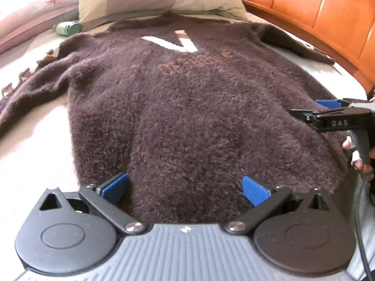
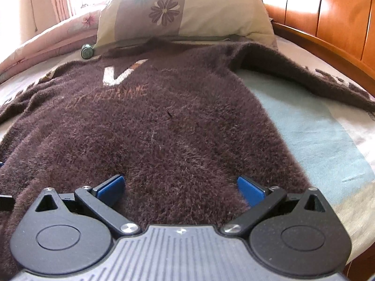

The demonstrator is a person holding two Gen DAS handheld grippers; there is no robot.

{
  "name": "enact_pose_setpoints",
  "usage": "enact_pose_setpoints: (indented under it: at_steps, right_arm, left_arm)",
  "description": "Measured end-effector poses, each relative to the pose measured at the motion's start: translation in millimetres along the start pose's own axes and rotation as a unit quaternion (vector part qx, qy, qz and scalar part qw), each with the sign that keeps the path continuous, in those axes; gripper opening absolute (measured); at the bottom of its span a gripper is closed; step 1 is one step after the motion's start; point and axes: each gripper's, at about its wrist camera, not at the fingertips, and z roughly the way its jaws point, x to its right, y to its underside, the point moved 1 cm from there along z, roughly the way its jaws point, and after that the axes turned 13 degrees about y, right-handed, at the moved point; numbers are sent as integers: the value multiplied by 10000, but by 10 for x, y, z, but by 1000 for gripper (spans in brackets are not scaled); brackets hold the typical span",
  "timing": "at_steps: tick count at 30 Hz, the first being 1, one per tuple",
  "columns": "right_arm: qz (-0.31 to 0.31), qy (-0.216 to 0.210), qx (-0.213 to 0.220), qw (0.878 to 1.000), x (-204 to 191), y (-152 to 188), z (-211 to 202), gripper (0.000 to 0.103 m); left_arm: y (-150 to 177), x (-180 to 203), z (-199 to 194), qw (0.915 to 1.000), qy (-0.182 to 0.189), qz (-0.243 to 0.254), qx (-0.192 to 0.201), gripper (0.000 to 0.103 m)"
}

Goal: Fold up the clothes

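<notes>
Brown fuzzy sweater (image 1: 187, 117) is lying spread flat on the bed (image 2: 316, 135), collar end toward the floral pillow (image 2: 182, 11), hem nearest both cameras. A white V shape (image 1: 178, 42) and orange lettering (image 1: 196, 64) are showing on its chest.

Left gripper (image 1: 185, 188) is hovering at the hem, jaws standing wide apart, blue pads (image 1: 116, 187) at either side of the fabric edge, gripping nothing. Right gripper (image 2: 180, 188) is sitting likewise at the hem, further toward the sweater's right edge, jaws spread wide, holding nothing. In the left wrist view the right gripper is appearing side-on, a person's hand (image 1: 358, 157) wrapping its handle.

One sleeve (image 2: 304, 79) is trailing out toward the wooden headboard (image 2: 328, 18); the other sleeve (image 1: 30, 89) is stretching to the opposite side. A small green bottle (image 1: 68, 28) is lying beside the pillow. A pink quilt (image 2: 46, 37) is bunching behind it.
</notes>
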Motion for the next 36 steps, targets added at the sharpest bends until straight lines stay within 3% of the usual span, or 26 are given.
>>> enact_pose_setpoints:
  at_steps: [10,16,24,36]
  right_arm:
    - [-37,-57,-87,9999,16,-26,3,103]
    - [-61,-99,-129,9998,23,-33,3,103]
    - [-92,-183,-109,9997,45,-19,-8,103]
    - [-74,-80,-192,9998,10,-46,0,103]
  left_arm:
    - [43,229,-238,9990,-228,-366,-127,102]
    - [43,394,-489,9993,-296,-200,-53,102]
    - [19,513,-426,9996,-240,-30,-115,102]
    - [41,479,-341,9999,13,-160,-11,102]
